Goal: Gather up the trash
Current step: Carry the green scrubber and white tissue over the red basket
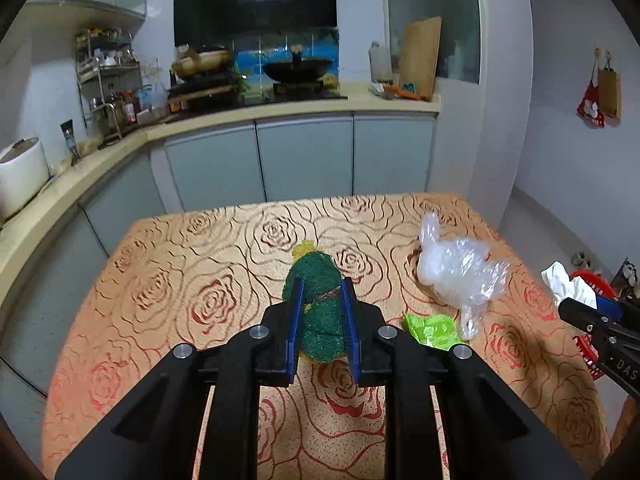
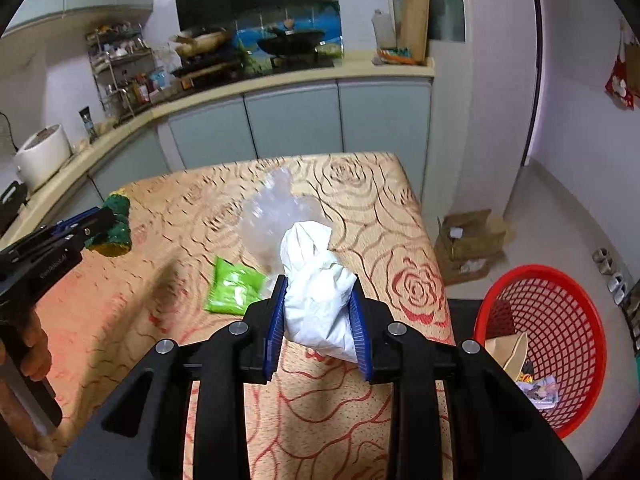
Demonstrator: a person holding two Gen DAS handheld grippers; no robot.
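The green scouring sponge [image 1: 319, 312], fuzzy with a yellow edge, is clamped in the left gripper [image 1: 322, 292] above the rose-patterned table [image 1: 180, 280], the crumpled white paper [image 2: 318, 300] is pinched in the right gripper [image 2: 320, 286], while a green wrapper [image 2: 232, 290] and a clear plastic bag [image 1: 460, 268] lie on the cloth near a red basket [image 2: 560, 320]

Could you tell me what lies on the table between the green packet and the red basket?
Only bare tablecloth, in the right wrist view, between green packet and basket.

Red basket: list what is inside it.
Inside the red basket: a tan paper piece and colourful wrappers. The right tool's frame hides the rest.
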